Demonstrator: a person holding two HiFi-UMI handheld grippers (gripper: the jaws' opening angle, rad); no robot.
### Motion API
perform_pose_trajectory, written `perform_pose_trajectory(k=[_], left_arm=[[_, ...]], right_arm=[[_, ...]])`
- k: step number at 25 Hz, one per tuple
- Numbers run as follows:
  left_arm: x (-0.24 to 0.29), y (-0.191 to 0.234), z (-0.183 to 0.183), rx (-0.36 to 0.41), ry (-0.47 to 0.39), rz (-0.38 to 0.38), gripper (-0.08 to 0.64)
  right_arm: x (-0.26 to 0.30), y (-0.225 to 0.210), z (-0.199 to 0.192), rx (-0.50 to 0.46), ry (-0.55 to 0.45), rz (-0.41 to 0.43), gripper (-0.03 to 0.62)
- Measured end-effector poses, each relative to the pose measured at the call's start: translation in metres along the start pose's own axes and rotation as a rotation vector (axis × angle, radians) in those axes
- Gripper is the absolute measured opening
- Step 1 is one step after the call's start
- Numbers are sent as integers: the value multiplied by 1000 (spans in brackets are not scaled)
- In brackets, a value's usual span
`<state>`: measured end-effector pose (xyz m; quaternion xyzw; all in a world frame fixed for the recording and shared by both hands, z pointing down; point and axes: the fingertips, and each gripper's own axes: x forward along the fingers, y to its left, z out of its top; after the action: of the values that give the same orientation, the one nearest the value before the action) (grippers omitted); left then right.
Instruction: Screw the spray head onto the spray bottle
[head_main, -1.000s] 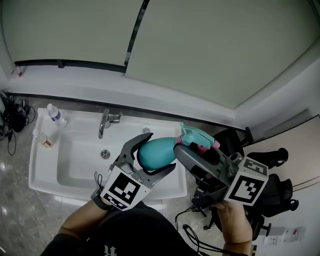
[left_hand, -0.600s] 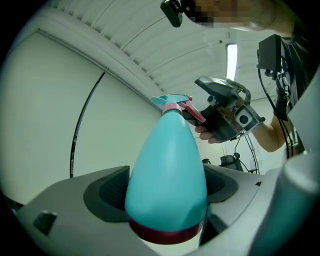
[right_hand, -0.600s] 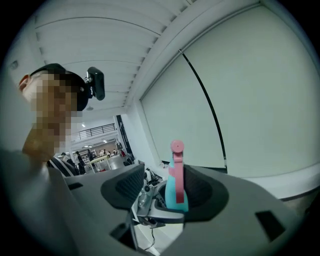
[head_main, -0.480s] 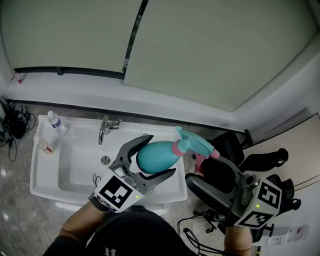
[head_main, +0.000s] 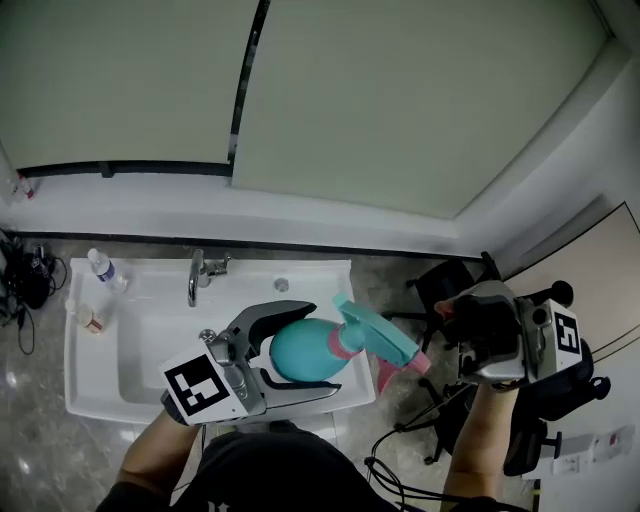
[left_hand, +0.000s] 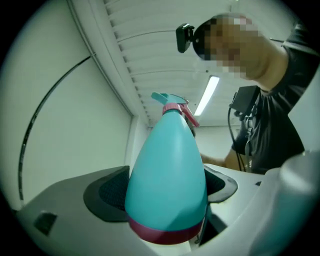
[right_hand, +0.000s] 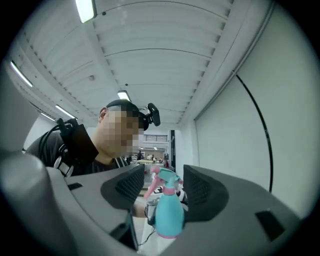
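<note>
A teal spray bottle (head_main: 298, 352) with a pink collar lies sideways in my left gripper (head_main: 322, 350), which is shut on its body. Its teal spray head (head_main: 372, 334) with the pink trigger sits on the neck and points right. In the left gripper view the bottle (left_hand: 167, 180) fills the gap between both pads, head (left_hand: 172, 102) away from the camera. My right gripper (head_main: 462, 325) hangs apart to the right, open and holding nothing. In the right gripper view the bottle (right_hand: 167, 215) shows small and far off between the right gripper's (right_hand: 159, 187) spread jaws.
A white sink (head_main: 100, 372) with a chrome tap (head_main: 197, 275) lies below the bottle. Two small bottles (head_main: 98, 265) stand at its left end. A black office chair (head_main: 450, 285) and cables are on the floor at the right. A person's torso shows in both gripper views.
My right gripper, which was over the spray head, has left it, swung out to the right and rolled. The left gripper has shifted left with the bottle and tilted it.
</note>
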<state>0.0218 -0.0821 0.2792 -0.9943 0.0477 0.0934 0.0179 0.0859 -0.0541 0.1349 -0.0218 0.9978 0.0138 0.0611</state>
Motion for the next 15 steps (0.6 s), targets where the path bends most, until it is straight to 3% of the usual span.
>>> perform_pose_trajectory(k=[4, 8, 11, 15], left_arm=[[8, -33, 6, -55, -16, -201, 419], [8, -56, 5, -91, -14, -360, 419], [7, -67, 3, -116, -14, -420, 419], [9, -71, 2, -181, -29, -458, 419]], right_arm=[[30, -2, -28, 56, 75, 266, 219], [71, 26, -51, 82, 134, 527, 249], [88, 42, -55, 89, 127, 615, 248], [92, 50, -52, 102, 98, 645, 247]])
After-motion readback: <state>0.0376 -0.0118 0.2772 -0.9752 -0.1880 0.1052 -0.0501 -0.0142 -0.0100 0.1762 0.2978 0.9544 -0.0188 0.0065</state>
